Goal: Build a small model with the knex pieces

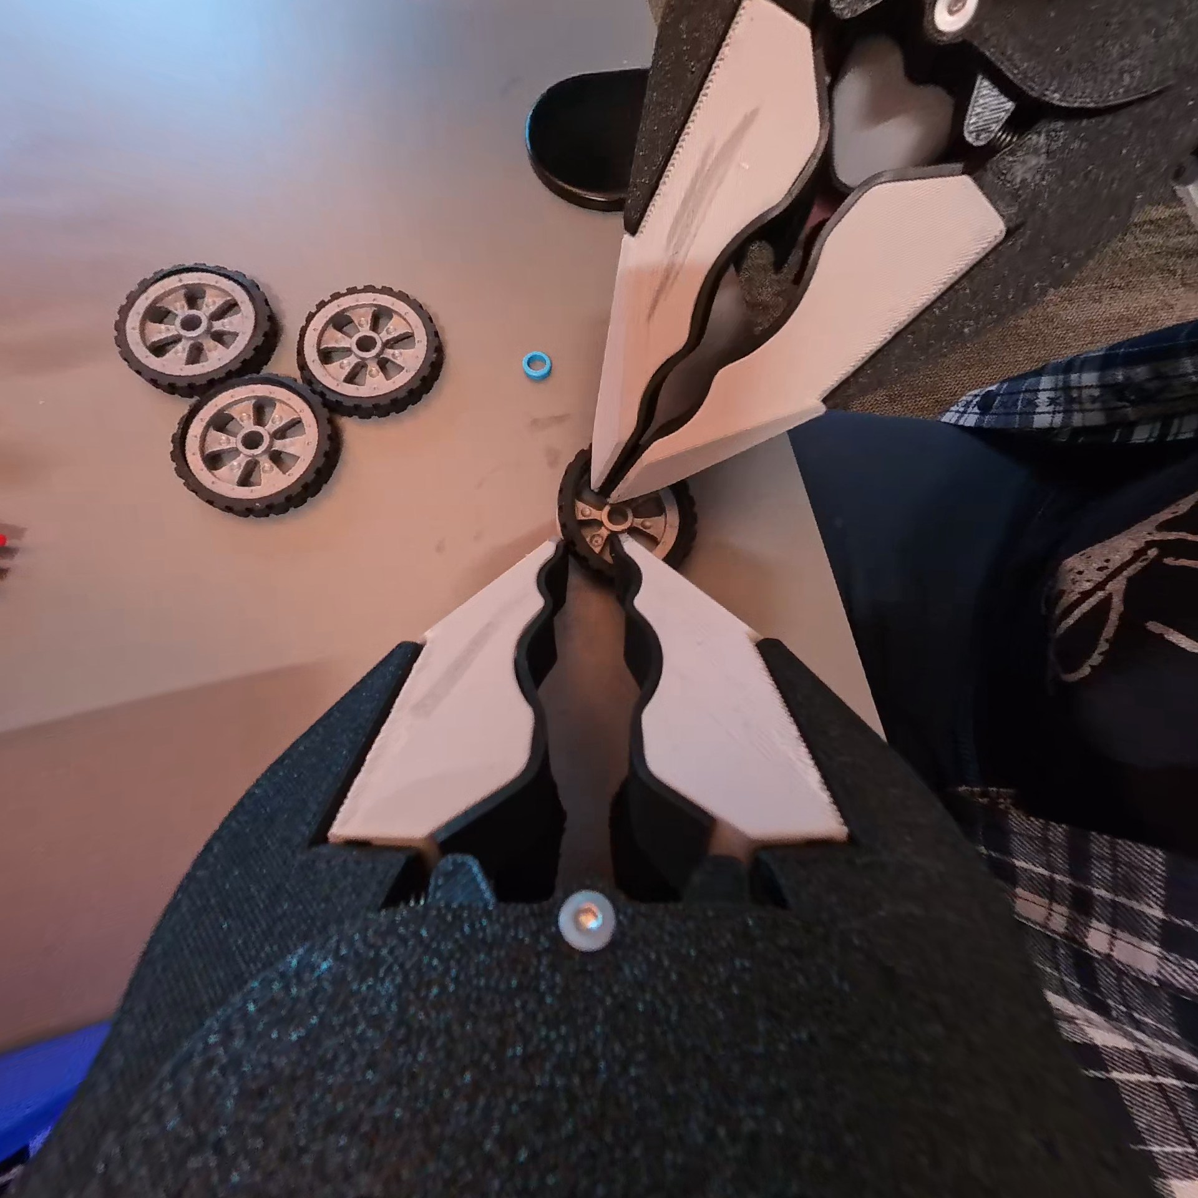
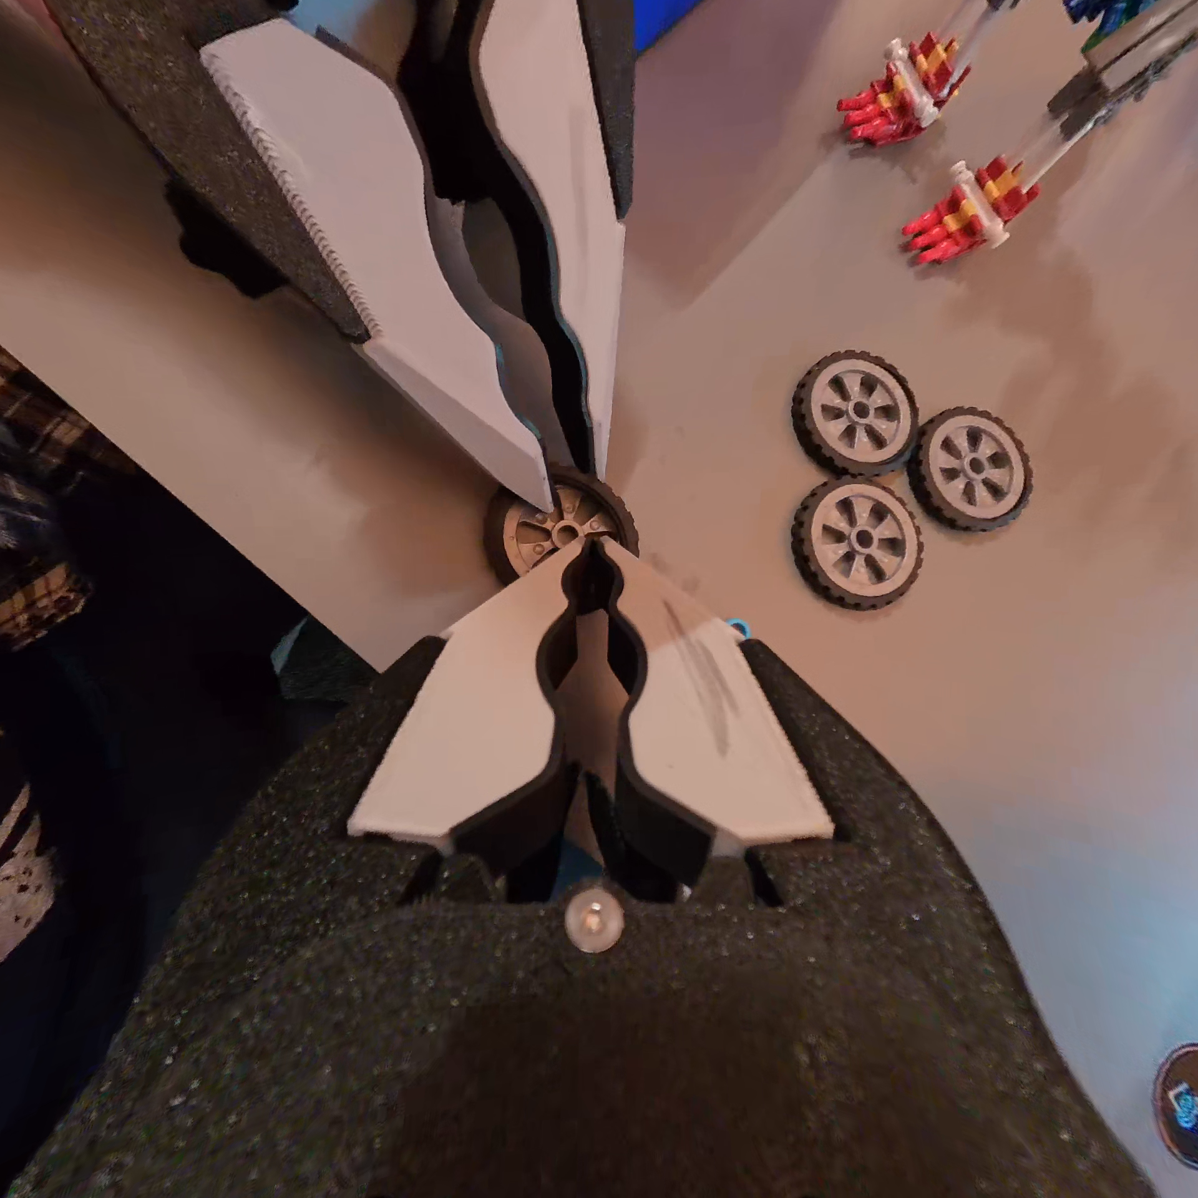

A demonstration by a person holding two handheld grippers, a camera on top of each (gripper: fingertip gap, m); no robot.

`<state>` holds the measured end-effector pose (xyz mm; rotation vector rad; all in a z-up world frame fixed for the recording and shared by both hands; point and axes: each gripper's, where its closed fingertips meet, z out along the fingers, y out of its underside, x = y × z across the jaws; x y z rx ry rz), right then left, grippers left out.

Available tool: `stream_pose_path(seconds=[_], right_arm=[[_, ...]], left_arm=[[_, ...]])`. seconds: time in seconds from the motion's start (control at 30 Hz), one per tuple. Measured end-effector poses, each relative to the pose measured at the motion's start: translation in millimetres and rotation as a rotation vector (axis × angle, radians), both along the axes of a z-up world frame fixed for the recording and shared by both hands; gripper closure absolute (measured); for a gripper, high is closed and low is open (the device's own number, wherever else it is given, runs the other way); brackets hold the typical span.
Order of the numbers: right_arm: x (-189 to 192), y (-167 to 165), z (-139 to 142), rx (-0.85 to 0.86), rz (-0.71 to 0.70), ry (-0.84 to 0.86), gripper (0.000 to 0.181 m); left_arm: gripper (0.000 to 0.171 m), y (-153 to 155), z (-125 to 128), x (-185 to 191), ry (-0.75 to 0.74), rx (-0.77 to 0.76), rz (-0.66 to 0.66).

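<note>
A small wheel with a black tyre and a grey spoked hub sits between both grippers near the table's edge. My left gripper is shut on its tyre from below in the left wrist view. My right gripper comes in from the upper right and is shut on the opposite side of the rim. In the right wrist view the wheel shows with my right gripper pinching its near edge and the left gripper on its far edge. I cannot tell whether the wheel rests on the table.
Three more wheels lie clustered on the tan table, also seen in the right wrist view. A small blue ring lies between them and the grippers. A black round object, two red-yellow brick pieces and a person's plaid clothing are around.
</note>
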<state>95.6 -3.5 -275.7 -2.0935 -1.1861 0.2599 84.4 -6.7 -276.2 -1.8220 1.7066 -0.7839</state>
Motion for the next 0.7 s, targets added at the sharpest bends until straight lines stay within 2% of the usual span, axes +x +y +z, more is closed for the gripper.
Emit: stream_pose_path(seconds=[0.33, 0.7], right_arm=[[-3.5, -2.2, -2.5, 0.006, 0.015, 0.02, 0.18], [-5.9, -2.1, -2.5, -0.026, 0.031, 0.039, 0.18]], left_arm=[[0.166, 12.9, -1.1, 0.6, -0.004, -0.103, 0.107], [0.167, 19.3, -1.7, 8.2, 0.001, -0.13, 0.117]])
